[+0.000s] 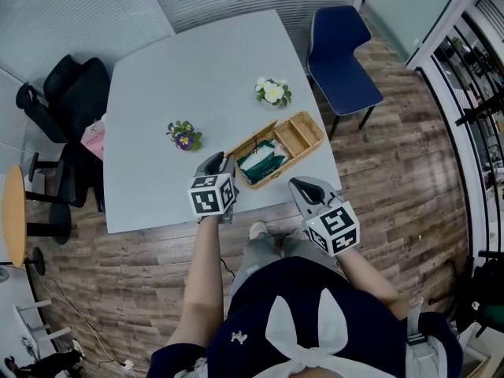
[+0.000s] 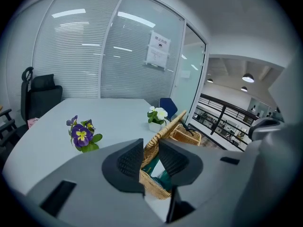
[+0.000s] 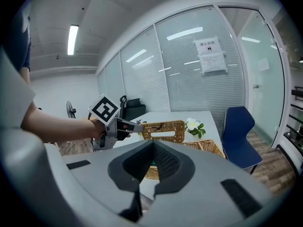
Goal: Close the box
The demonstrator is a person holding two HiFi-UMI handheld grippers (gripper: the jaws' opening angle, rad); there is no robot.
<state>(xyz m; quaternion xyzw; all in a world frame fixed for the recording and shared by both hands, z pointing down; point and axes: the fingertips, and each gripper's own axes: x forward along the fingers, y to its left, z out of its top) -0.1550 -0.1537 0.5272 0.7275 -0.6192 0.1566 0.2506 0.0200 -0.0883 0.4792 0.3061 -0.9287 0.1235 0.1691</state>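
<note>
A light grey table [image 1: 181,77] holds a woven wicker box [image 1: 293,161] at its near right edge, with green items inside. The box's wicker lid [image 3: 163,125] stands raised, nearly upright. The left gripper [image 1: 223,162] has the lid's corner edge between its fingers and appears to pinch it, though the contact is hard to see. The right gripper [image 1: 299,183] hovers just beside the box's near side, fingers pressed together on nothing. A small purple flower plant [image 1: 184,135] and a white one [image 1: 273,91] sit farther back.
</note>
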